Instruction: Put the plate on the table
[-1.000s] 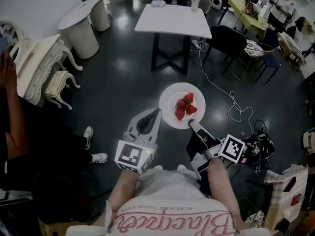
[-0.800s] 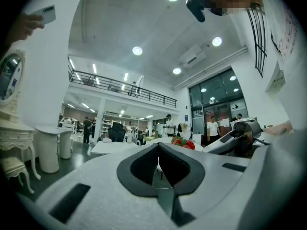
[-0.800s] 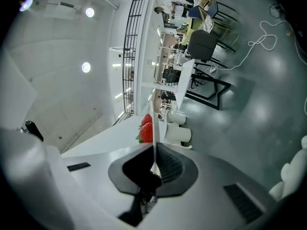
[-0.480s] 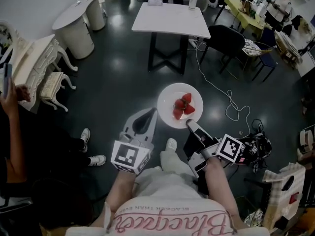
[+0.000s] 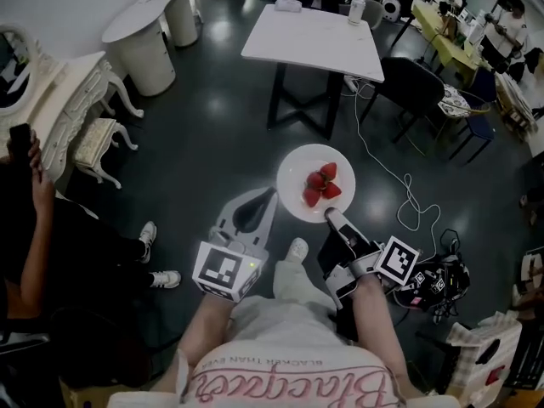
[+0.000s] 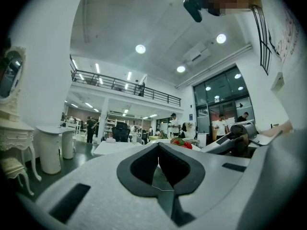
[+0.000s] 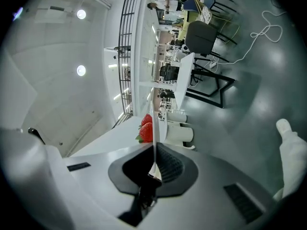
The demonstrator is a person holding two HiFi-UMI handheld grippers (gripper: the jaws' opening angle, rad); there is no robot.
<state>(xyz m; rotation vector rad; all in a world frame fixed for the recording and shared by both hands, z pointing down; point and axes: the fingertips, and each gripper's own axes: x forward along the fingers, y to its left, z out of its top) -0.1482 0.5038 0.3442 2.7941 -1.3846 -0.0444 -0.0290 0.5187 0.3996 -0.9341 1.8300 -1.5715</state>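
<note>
One plate [image 5: 293, 172] is up in the air over dark floor [image 5: 212, 143]. Its rim at 5 o'clock is pinched between the jaws of the right gripper [image 5: 330, 217], which are closed on it. Four strawberries [image 5: 320, 184] sit clustered on it, count approximate. Left gripper [image 5: 270, 194] is at the plate's 8 o'clock, just beside it, jaws together, nothing held. One white table [image 5: 314, 45] stands at 12 o'clock, well apart, with one box [image 5: 289, 5] and one cup [image 5: 357, 10] on its far edge. One black chair [image 5: 412, 79] is at 1 o'clock.
</note>
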